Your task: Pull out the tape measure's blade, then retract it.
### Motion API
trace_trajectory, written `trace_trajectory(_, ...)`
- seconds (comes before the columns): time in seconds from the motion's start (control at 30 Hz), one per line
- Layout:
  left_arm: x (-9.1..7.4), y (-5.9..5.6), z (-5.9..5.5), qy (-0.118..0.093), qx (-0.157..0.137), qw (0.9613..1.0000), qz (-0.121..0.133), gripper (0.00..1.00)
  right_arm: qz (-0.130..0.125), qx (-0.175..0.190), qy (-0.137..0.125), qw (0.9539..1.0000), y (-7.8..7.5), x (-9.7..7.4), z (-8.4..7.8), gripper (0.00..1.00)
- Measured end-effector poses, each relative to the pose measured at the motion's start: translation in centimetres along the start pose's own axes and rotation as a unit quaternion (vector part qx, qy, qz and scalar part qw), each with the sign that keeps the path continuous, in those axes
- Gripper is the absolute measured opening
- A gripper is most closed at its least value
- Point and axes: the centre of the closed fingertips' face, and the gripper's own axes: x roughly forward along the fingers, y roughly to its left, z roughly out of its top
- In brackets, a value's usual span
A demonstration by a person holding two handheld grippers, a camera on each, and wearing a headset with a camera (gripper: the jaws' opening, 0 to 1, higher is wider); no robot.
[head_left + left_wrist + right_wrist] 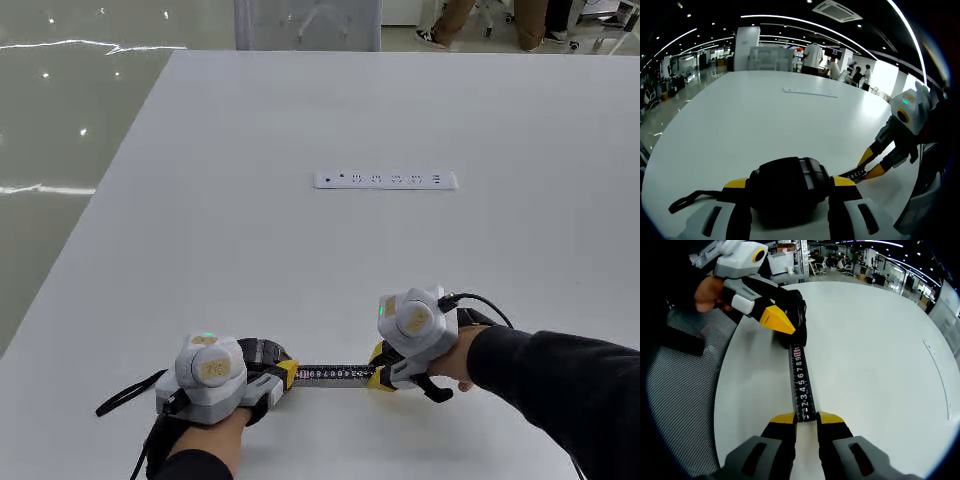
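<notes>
Near the six o'clock edge of the white table [300, 120], the left gripper [789, 182] clamps its jaws on the black rubber-cased tape measure [782, 197]. At its three o'clock, the right gripper [806, 417] pinches the short, extended numbered blade [801, 380] between closed jaws.

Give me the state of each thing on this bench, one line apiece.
tape measure case: resting on the table, gripped
blade: partly pulled out, flat along the table
left claw: shut on the tape measure case
right claw: shut on the blade's end
power strip: flat on the table, nothing plugged in
</notes>
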Motion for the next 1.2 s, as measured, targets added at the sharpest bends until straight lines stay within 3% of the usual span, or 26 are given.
trace_trajectory(1.2,-0.1,0.2,0.1,0.000,-0.016,0.9998,-0.010,0.57,0.000,0.012,-0.024,0.9996,0.8,1.8,2.3,0.10)
